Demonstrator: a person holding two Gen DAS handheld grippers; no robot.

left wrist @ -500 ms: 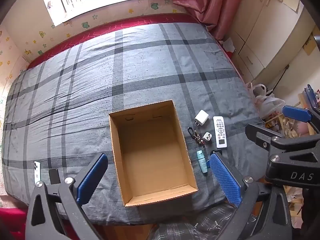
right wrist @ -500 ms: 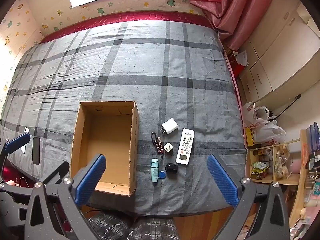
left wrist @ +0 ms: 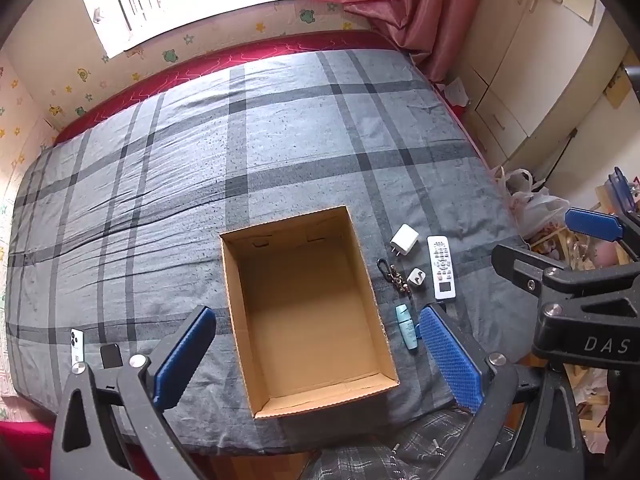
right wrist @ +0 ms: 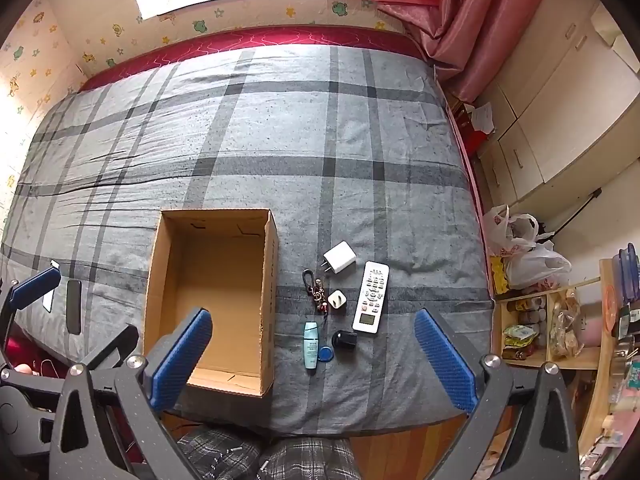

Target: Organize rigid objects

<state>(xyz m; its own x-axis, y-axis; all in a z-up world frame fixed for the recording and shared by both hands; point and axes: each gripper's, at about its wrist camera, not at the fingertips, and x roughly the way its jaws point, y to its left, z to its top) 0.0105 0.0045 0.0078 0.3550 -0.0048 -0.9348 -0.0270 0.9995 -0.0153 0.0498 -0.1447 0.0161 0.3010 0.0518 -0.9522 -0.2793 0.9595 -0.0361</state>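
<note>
Currently both grippers, left gripper (left wrist: 316,356) and right gripper (right wrist: 314,360), gape wide, empty; risk: tight-packed remote (right wrist: 371,297), bottle (right wrist: 311,345) nudged, soft bedding (right wrist: 280,140) tilting cardboard box (right wrist: 270,280).

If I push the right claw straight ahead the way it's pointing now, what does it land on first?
Most likely the little cluster beside the cardboard box: the small blue bottle, blue disc and black cap sit between the open right claw fingers. Depth is uncertain; it may touch the grey blanket first.
</note>
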